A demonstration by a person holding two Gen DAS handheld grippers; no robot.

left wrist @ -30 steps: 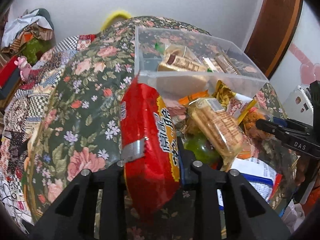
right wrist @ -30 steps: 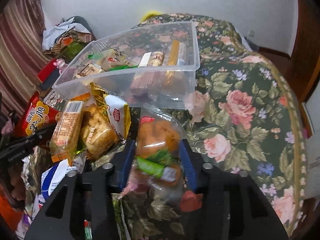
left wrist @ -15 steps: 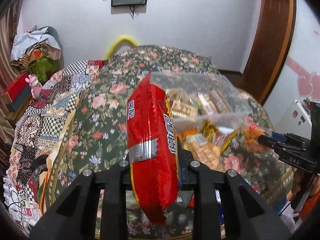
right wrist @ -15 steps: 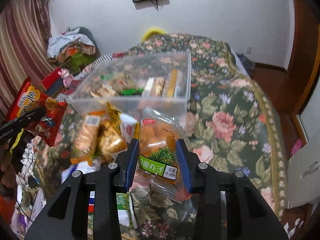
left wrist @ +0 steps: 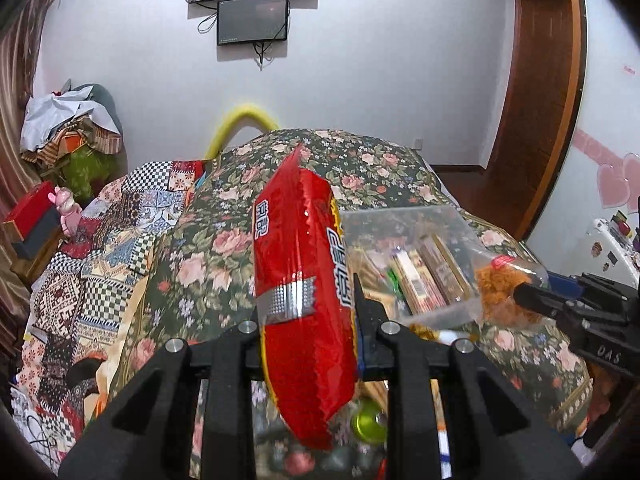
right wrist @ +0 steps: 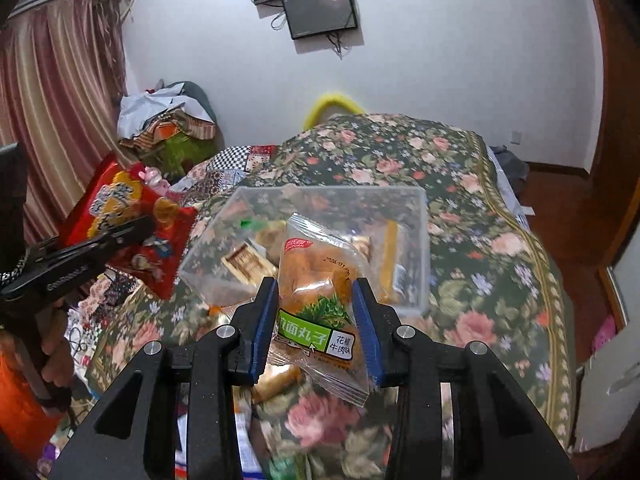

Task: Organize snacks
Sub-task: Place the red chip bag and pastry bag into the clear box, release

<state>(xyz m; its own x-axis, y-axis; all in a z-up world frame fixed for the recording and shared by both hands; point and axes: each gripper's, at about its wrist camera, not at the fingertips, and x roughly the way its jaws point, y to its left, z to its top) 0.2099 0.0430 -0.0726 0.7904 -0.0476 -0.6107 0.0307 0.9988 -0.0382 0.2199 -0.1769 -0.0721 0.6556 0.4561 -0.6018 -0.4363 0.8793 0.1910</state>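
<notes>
- Left wrist view: the left gripper [left wrist: 308, 320] clamps a red snack bag [left wrist: 304, 280] upright, raised over the floral bedspread [left wrist: 200, 256]; the clear bin [left wrist: 404, 216] lies ahead to its right. Swing the bag across, lower it inside the rim, then release.
- Right wrist view: the right gripper [right wrist: 316, 320] pinches a clear packet of fried balls [right wrist: 320, 292] above the bin's near edge. Advance past that wall before opening, clear of the other gripper.
</notes>
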